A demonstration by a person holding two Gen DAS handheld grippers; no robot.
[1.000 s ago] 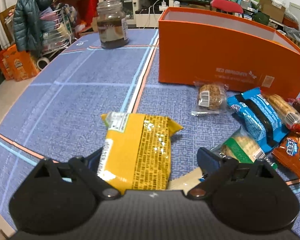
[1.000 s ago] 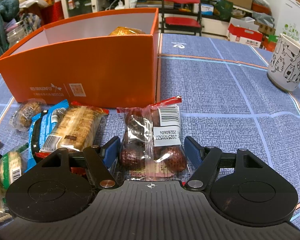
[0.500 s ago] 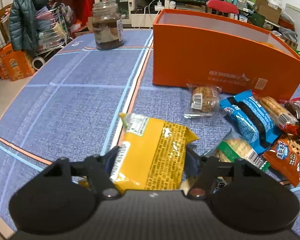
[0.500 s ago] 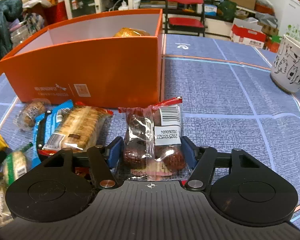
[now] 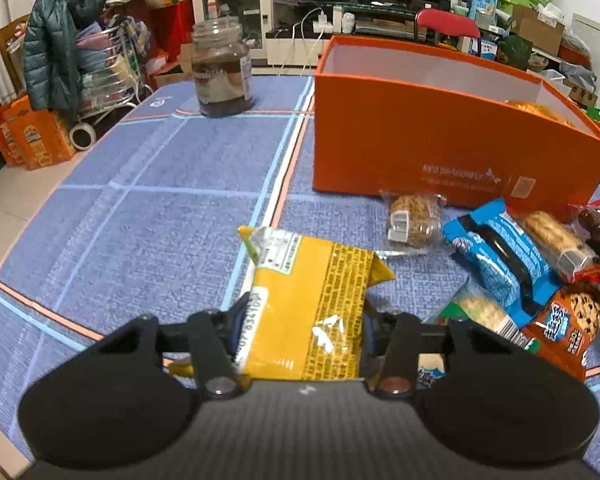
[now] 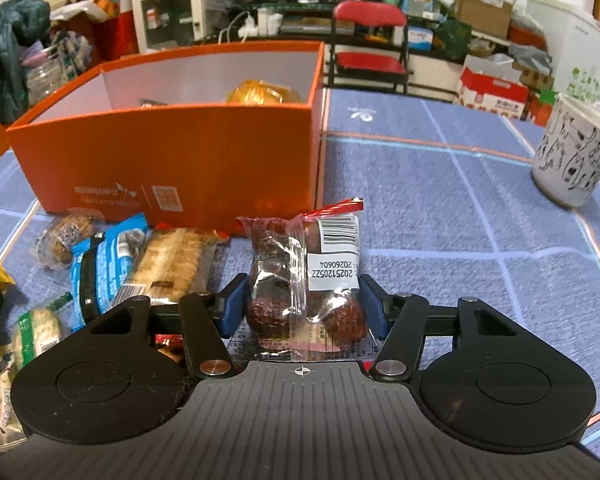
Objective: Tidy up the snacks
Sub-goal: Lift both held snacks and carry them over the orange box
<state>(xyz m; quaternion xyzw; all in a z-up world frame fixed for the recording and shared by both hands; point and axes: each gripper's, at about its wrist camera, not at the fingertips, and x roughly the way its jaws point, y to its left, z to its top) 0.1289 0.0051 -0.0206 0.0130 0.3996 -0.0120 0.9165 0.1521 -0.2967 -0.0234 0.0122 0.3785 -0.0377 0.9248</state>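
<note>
Between each gripper's closing jaws we've got a pack, yellow packet point(image 5: 308, 304) left point(image 5: 304, 320), clear pouch point(image 6: 304, 280) right point(image 6: 302, 304), so we'd squeeze gently, then lift toward the orange box point(image 6: 172, 152) ahead.

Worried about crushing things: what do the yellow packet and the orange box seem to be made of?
Yellow packet: thin glossy plastic film, by its glare and crinkled, sealed ends. Orange box: probably stiff matte cardboard with a white lining, by its straight walls and sharp corners.

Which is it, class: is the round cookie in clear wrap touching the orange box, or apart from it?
Apart. The left wrist view shows a strip of blue tablecloth between the cookie and the orange box.
</note>
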